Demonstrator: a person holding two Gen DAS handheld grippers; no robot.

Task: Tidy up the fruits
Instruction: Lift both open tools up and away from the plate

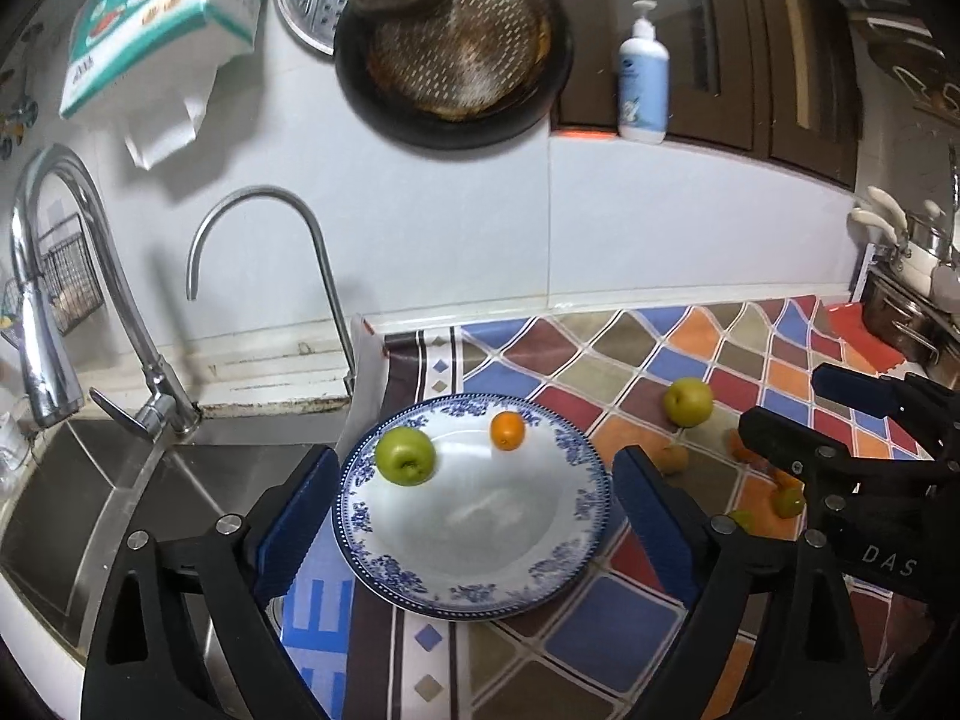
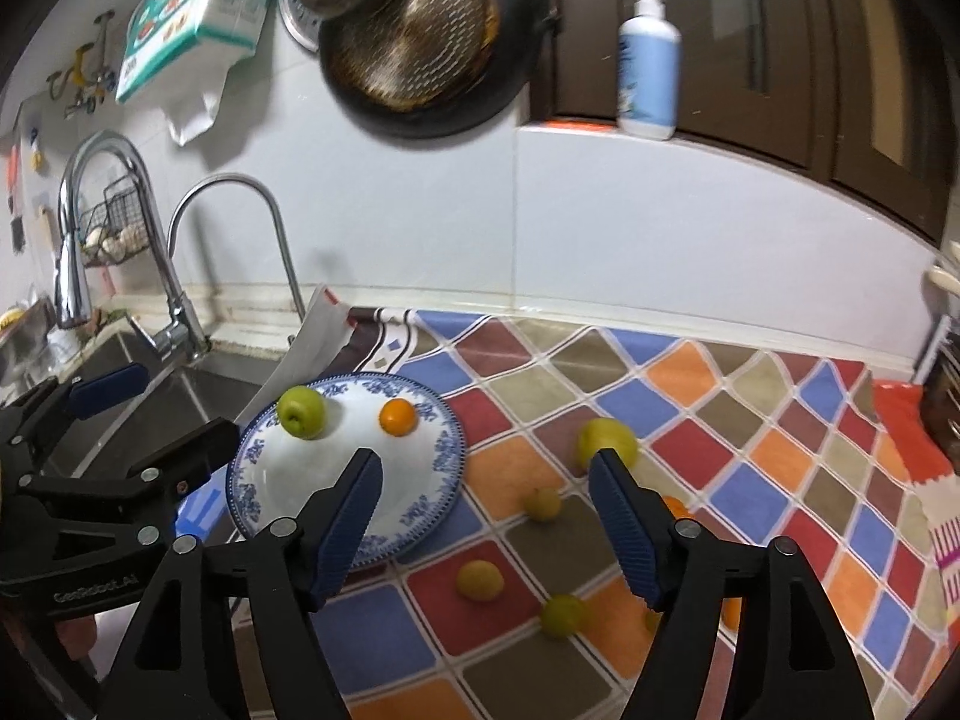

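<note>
A blue-patterned white plate (image 1: pixel 474 546) (image 2: pixel 288 480) lies on the chequered mat beside the sink. It holds a green apple (image 1: pixel 405 455) (image 2: pixel 301 411) and a small orange (image 1: pixel 507 430) (image 2: pixel 398 417). A second green apple (image 1: pixel 687 401) (image 2: pixel 606 441) lies on the mat to the right. Several small yellow-green and orange fruits (image 2: pixel 480 580) are scattered in front of it. My left gripper (image 1: pixel 474 516) is open and empty above the plate. My right gripper (image 2: pixel 486 516) is open and empty above the scattered fruits; it also shows in the left wrist view (image 1: pixel 798 414).
A steel sink (image 1: pixel 90 516) with two taps (image 1: pixel 72 300) lies left of the plate. A dark pan (image 1: pixel 456 60), a tissue pack (image 1: pixel 162 18) and a pump bottle (image 1: pixel 643 81) are on the back wall. Pots (image 1: pixel 912 324) stand at the far right.
</note>
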